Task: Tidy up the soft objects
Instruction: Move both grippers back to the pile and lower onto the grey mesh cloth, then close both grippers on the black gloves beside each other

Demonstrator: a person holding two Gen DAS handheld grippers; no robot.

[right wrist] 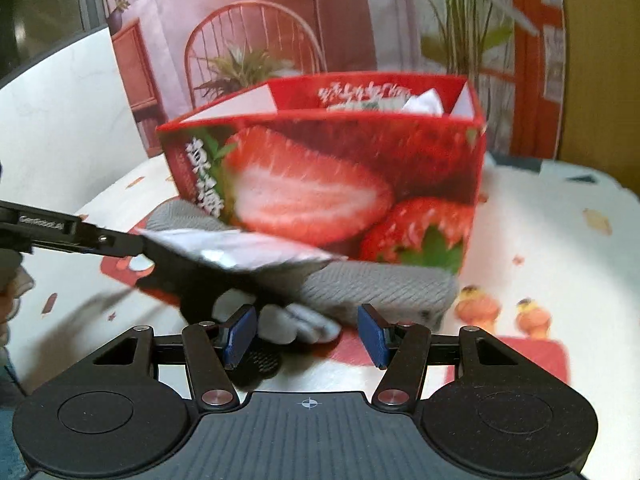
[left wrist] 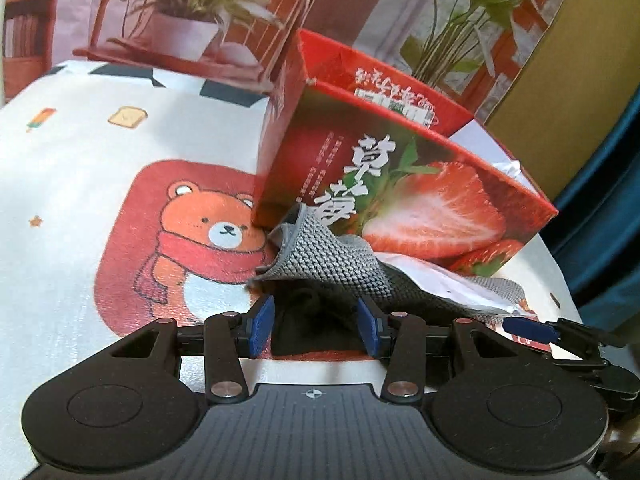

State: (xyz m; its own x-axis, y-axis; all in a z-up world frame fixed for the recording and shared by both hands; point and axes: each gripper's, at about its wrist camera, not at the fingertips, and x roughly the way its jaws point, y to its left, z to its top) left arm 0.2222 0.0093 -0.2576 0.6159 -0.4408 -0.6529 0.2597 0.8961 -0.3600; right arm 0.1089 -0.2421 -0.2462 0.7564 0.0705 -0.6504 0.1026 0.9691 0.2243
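Both grippers, left gripper (left wrist: 316,326) and right gripper (right wrist: 308,334), wide apart (nothing held).

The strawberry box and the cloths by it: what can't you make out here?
- Strawberry box contents: both views, walls hide all but white paper.
- Grey knitted cloth: left view, white wrapper covers its right part.
- Dark item between left gripper fingers: shadowed, unidentifiable.
- Right view: motion blur smears box print.

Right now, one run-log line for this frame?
left tongs: open, at grey knit cloth | right tongs: open, near cloth | white packet on cloth | strawberry box: open, behind
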